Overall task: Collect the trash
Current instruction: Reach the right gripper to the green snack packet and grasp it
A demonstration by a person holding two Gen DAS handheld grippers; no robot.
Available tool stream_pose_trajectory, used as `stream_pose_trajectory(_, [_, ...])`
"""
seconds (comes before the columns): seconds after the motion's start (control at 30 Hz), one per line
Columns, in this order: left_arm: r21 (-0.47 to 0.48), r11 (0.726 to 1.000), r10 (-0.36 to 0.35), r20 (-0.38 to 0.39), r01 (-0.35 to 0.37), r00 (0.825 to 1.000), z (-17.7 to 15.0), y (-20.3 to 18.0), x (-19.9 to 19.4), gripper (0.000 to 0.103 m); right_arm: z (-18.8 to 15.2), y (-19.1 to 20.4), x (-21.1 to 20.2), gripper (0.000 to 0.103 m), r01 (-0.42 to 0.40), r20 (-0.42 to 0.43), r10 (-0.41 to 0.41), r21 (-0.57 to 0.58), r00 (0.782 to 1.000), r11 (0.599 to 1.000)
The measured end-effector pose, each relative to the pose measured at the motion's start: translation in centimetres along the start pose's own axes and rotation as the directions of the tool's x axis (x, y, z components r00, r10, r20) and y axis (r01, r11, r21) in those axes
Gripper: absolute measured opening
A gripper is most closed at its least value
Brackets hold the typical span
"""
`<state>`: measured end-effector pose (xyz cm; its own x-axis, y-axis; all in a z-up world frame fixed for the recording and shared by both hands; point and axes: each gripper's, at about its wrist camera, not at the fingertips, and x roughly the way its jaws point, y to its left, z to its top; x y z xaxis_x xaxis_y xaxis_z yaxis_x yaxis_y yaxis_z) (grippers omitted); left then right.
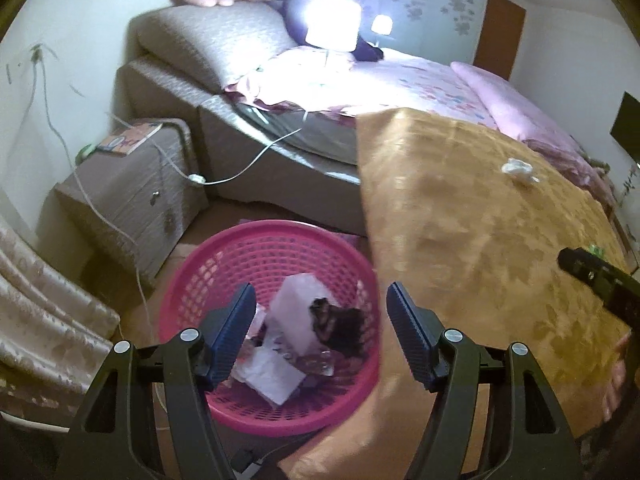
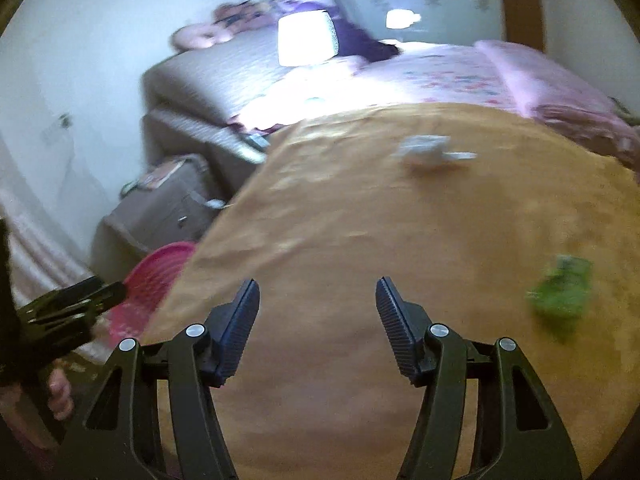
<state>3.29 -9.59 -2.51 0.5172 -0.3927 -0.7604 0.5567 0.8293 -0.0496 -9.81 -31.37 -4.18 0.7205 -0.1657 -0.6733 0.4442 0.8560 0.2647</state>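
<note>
Left gripper (image 1: 321, 320): we hold it over the pink basket (image 1: 224, 248), jaws apart, nothing between them.
Right gripper (image 2: 317, 312): jaws apart and empty above the gold bedspread (image 2: 360, 220).
Trash remaining: white crumpled tissue (image 2: 426, 151) far up the spread; green wrapper (image 2: 562, 292) just right of the gripper.
Technique: we straddle the wrapper fully before closing, avoiding the cloth.

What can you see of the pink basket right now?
The pink basket is a round plastic bin with latticed walls and a solid rim, standing upright on the floor against the orange bedspread, near the bedside cabinet. Inside lie white papers, a dark crumpled scrap and clear wrapping. The open left gripper hovers above it, touching nothing.
</note>
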Motion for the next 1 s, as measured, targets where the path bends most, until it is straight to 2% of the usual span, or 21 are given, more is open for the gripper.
stream_pose_trajectory(0.13, [0.017, 1.0, -0.016, 0.0, 0.016, 1.0, 0.1, -1.1, -0.1, 0.065, -0.4, -4.6, -1.2, 0.066, 0.086, 0.027, -0.088, 0.073, 0.996, 0.994])
stream_pose_trajectory(0.33, [0.053, 0.998, -0.032, -0.004, 0.032, 0.999, 0.3, -3.1, 0.0, 0.065, -1.2, -10.1, -1.9, 0.068, 0.18, 0.008, -0.184, 0.18, 0.983, 0.967])
stream_pose_trajectory(0.47, [0.064, 0.997, -0.051, -0.003, 0.051, 0.999, 1.0, -4.4, 0.0, 0.065, -1.3, -12.1, -1.2, 0.073, 0.192, -0.012, -0.194, 0.215, 0.981, 0.958])
stream_pose_trajectory(0.77, [0.112, 0.988, -0.103, 0.01, 0.102, 0.995, 3.3, -9.0, -0.1, 0.065, -0.7, -12.6, 0.6, 0.073, 0.195, -0.023, -0.194, 0.19, 0.981, 0.962])
stream_pose_trajectory(0.83, [0.123, 0.987, -0.108, 0.005, 0.106, 0.994, 3.7, -10.1, 0.3, 0.065, -0.7, -12.6, 0.6, 0.072, 0.191, -0.018, -0.191, 0.183, 0.981, 0.964])
stream_pose_trajectory(0.93, [0.138, 0.984, -0.112, -0.002, 0.111, 0.994, 4.4, -11.8, 1.1, 0.065, -0.7, -12.6, 0.5, 0.062, 0.193, -0.015, -0.193, 0.163, 0.981, 0.968])
stream_pose_trajectory(1.0, [0.145, 0.982, -0.118, -0.008, 0.118, 0.993, 4.7, -12.5, 1.5, 0.065, -0.7, -12.7, 0.3, 0.052, 0.193, -0.015, -0.193, 0.156, 0.981, 0.969])
